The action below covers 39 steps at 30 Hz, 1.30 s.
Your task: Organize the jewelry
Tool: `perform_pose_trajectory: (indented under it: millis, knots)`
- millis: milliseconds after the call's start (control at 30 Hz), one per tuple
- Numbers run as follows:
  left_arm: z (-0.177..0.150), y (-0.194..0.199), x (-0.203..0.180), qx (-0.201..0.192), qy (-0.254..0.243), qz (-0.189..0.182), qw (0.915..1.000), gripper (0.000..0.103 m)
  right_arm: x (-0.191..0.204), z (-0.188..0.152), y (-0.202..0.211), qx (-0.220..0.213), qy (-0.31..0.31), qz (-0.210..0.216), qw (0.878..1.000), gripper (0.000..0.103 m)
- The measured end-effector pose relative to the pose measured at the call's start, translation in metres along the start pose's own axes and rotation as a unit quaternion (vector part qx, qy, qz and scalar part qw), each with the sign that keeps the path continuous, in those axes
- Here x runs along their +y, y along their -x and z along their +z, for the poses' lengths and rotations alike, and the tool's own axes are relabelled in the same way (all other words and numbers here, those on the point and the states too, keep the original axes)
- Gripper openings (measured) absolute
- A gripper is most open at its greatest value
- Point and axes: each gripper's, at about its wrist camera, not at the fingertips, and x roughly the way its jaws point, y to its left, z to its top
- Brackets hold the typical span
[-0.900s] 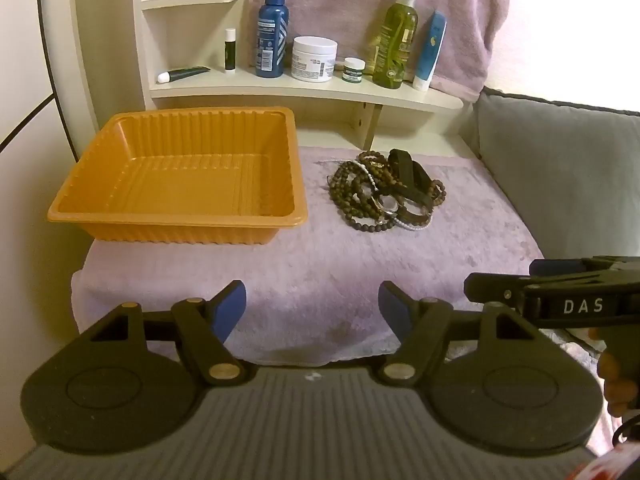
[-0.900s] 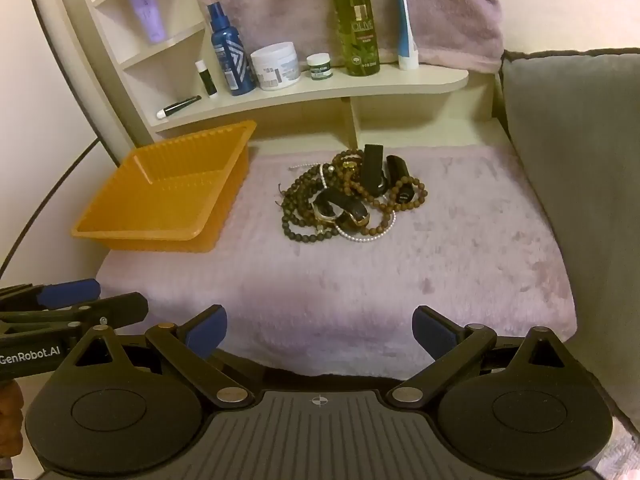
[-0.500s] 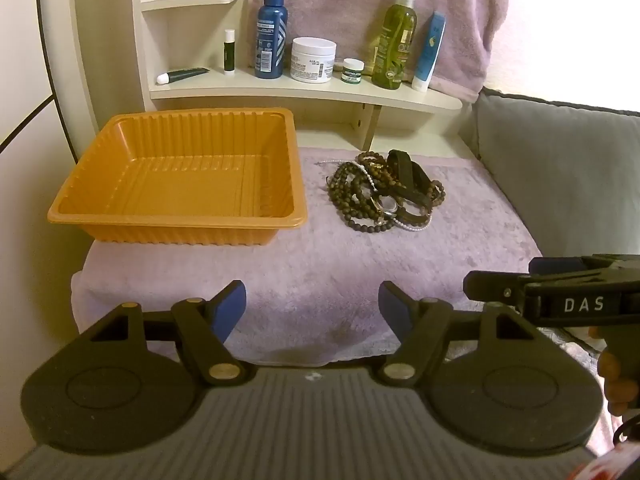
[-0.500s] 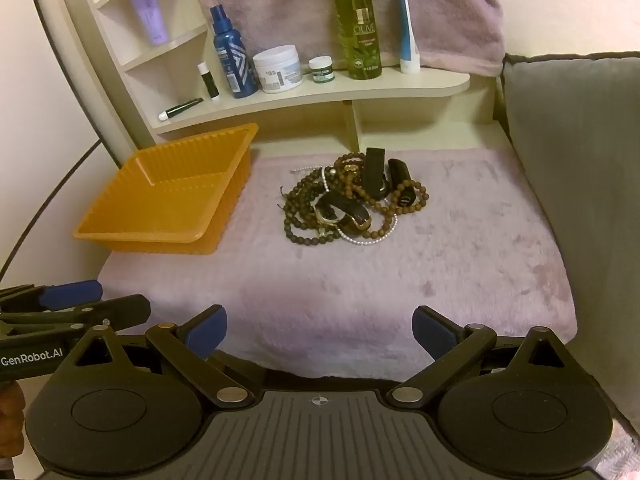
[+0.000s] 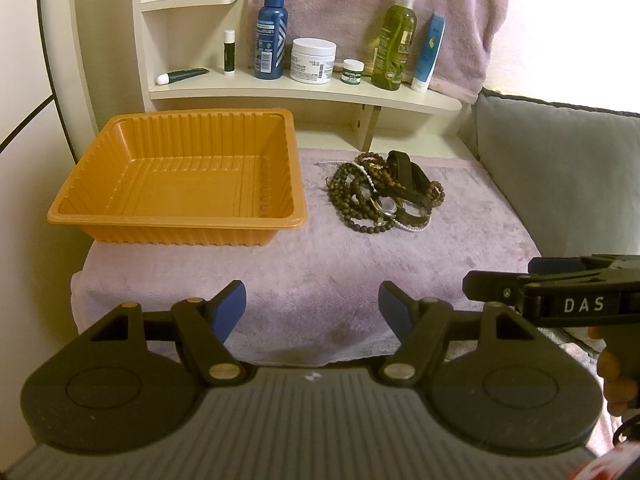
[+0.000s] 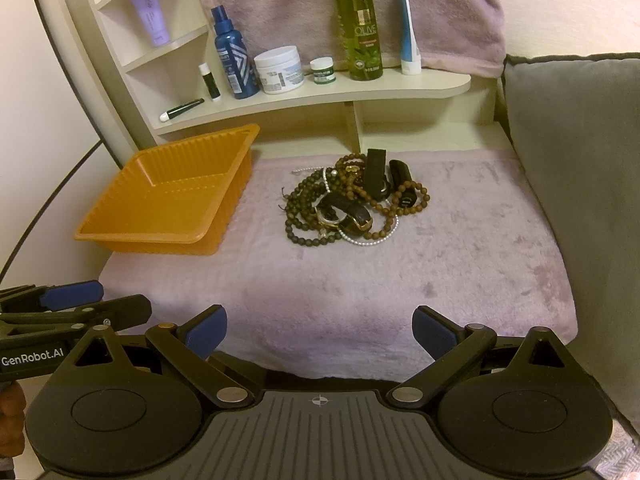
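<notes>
A tangled pile of jewelry (image 5: 384,196) (image 6: 352,204), with brown bead strands, a white pearl strand and black-strapped watches, lies on the pink towel (image 5: 360,280) (image 6: 460,248). An empty orange plastic tray (image 5: 180,176) (image 6: 168,196) stands to its left. My left gripper (image 5: 312,308) is open and empty, low over the towel's near edge. My right gripper (image 6: 320,326) is open and empty, also near the front edge, well short of the pile. Each gripper shows at the edge of the other's view.
A cream shelf (image 5: 304,92) (image 6: 320,96) behind holds a blue spray bottle (image 6: 232,60), a white jar (image 6: 280,70), a small green jar, an olive-green bottle (image 6: 360,28) and tubes. A grey cushion (image 6: 580,200) borders the right side. A pink towel hangs behind.
Both views have shifted very slightly; the right gripper has edged a little forward. Nothing on the towel has moved.
</notes>
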Motion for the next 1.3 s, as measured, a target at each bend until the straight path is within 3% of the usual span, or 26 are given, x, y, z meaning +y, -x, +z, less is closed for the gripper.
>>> perform_pose_trajectory:
  millis: [1300]
  knots:
    - [0.0004,-0.0003,-0.0007,-0.001,0.001,-0.001,1.0,0.071,0.0009,-0.0001,0.0008,-0.002,0.0,0.001,1.0,0.099]
